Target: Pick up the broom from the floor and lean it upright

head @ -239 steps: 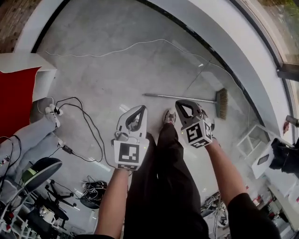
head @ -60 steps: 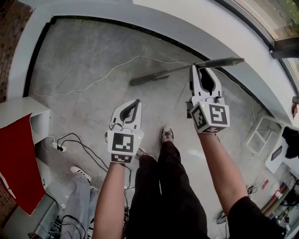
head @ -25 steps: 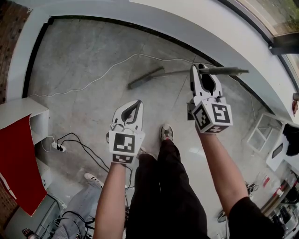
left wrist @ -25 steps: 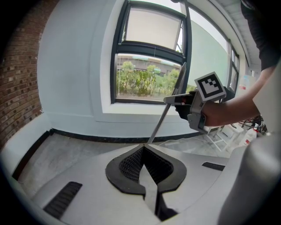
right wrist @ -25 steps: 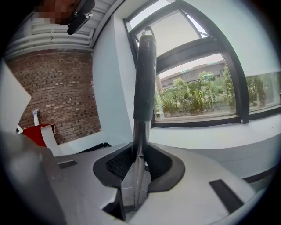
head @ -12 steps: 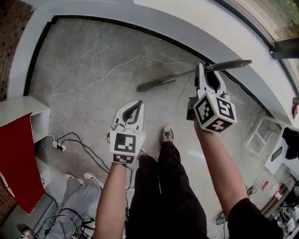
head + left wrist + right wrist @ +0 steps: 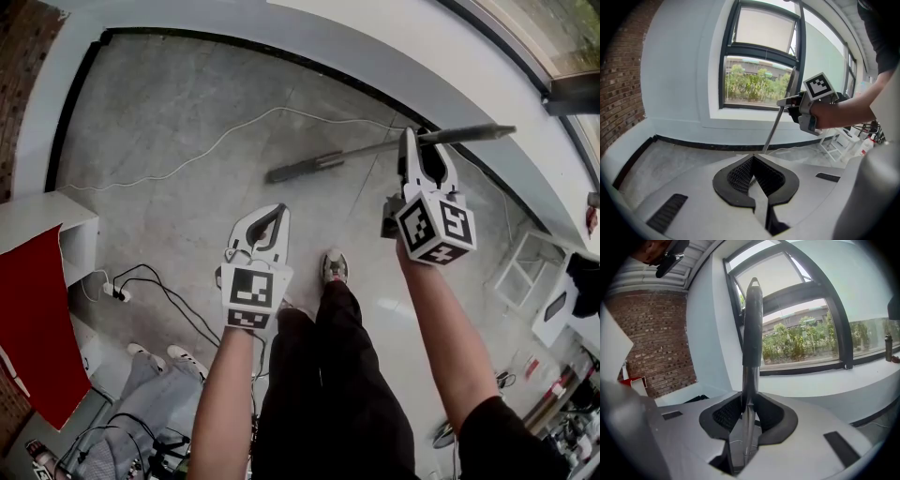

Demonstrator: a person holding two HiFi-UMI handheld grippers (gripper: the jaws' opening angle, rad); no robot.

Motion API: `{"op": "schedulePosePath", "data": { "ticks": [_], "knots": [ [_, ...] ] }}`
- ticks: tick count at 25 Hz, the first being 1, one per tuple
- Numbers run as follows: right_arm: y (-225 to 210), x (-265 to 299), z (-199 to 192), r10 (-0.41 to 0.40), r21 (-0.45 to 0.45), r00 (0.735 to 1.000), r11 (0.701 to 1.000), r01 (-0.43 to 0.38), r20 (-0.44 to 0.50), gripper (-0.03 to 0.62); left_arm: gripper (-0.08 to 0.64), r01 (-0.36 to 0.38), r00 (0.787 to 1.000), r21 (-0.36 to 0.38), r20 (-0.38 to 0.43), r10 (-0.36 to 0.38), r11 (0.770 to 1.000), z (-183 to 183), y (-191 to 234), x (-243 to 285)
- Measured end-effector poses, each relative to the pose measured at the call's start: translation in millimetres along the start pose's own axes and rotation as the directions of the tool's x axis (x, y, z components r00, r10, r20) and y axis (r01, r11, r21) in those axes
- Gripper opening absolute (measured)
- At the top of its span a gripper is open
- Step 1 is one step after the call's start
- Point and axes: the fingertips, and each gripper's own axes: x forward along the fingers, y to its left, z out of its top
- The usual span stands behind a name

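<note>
Head view shows the broom (image 7: pixel 330 158) picked up, its handle clenched by fingers of the right gripper (image 7: pixel 419 141); left gripper (image 7: pixel 271 217) closed, empty. Leaning it remains.

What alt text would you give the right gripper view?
The right gripper clamps a broom handle, a metal pole with a dark grip, standing upright before a large window with greenery outside. A brick wall is at left.

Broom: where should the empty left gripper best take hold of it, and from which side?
Probably the broom's bare metal shaft, below the right gripper. Bring the left gripper in from the left, jaws opened across it: the shaft there is thin, round, slanted and unobstructed.
</note>
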Motion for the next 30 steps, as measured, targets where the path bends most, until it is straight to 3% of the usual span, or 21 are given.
{"op": "schedulePosePath", "data": {
  "ticks": [9, 30],
  "knots": [
    [9, 4, -12, 0.062, -0.017, 0.997, 0.998, -0.062, -0.044, 0.121, 0.003, 0.008, 1.0, 0.005, -0.004, -0.008, 1.0, -2, -4, 2],
    [8, -7, -26, 0.096, -0.074, 0.992, 0.992, -0.102, -0.079, 0.144, 0.003, 0.021, 1.0, -0.004, 0.014, -0.021, 1.0, 7, -15, 6]
  ]
}}
